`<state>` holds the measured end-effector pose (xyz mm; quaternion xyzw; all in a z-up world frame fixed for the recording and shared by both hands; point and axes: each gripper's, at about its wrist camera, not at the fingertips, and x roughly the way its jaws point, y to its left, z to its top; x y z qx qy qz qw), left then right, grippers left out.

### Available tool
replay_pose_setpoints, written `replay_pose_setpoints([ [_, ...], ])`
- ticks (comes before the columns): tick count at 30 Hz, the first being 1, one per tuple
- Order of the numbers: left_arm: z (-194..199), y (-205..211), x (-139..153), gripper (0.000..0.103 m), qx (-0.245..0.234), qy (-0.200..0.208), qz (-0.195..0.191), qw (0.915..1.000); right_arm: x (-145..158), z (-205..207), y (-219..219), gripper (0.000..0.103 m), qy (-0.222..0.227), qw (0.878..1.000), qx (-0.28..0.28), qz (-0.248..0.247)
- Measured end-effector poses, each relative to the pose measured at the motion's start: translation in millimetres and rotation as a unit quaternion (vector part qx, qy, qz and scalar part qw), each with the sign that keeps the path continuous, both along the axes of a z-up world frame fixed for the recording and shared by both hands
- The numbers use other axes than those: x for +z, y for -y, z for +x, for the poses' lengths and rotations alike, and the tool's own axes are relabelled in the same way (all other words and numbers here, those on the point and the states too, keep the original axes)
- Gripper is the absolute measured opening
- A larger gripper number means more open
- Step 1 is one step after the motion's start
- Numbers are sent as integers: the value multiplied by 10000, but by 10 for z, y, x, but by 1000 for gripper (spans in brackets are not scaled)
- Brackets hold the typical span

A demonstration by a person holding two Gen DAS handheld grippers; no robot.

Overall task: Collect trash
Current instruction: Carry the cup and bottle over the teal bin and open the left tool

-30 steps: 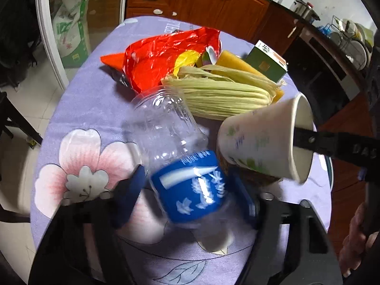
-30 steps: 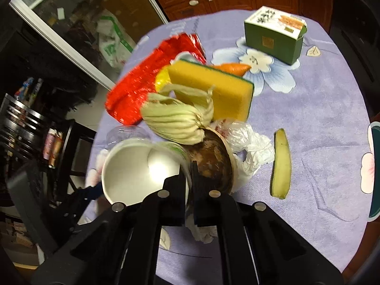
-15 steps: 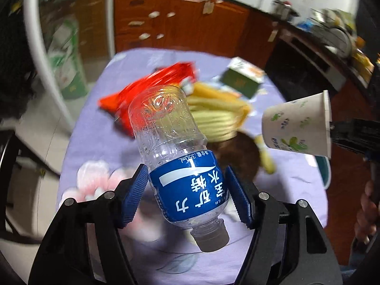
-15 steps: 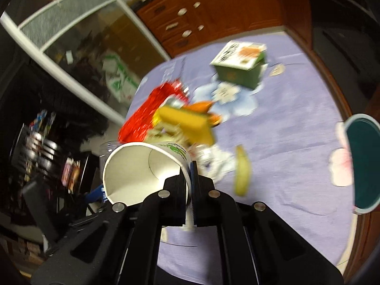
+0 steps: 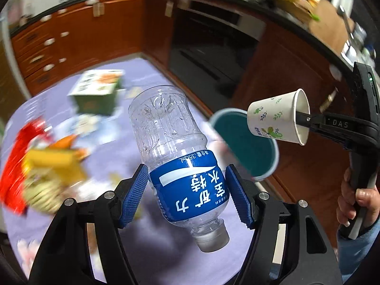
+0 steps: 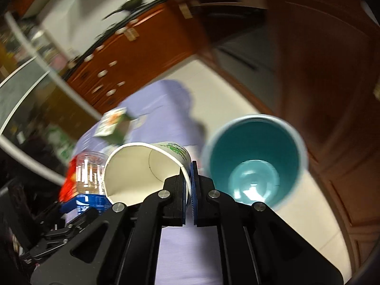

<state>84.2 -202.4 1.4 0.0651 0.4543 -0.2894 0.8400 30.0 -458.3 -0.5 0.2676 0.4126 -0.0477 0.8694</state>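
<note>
Left claw (image 5: 187,194) is clamping the clear plastic bottle with the blue label (image 5: 180,166), right claw (image 6: 190,185) is pinching the white paper cup's (image 6: 144,168) rim over the teal bin (image 6: 255,163), so that thin edge-grip risks slipping early.

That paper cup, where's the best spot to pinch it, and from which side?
At the rim wall, coming in through the open mouth. The paper cup is thin-walled and lies on its side, so the right gripper has one finger inside and one outside, clamping a single wall without crushing it.
</note>
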Motion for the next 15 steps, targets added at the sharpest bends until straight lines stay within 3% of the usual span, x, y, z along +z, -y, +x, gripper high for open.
replay_pose_setpoints([
  [5,121,866,-234,68,-588,-281,235,9976,-471,-79,610,4,-416,9971,-610,189],
  [9,166,1379,-457,69,-858,-543,374,9941,-802,-73,833,4,-736,9935,-781,391],
  [15,267,1900,-783,69,-1128,-900,645,9874,-1054,-13,972,4,-1117,9894,-824,433],
])
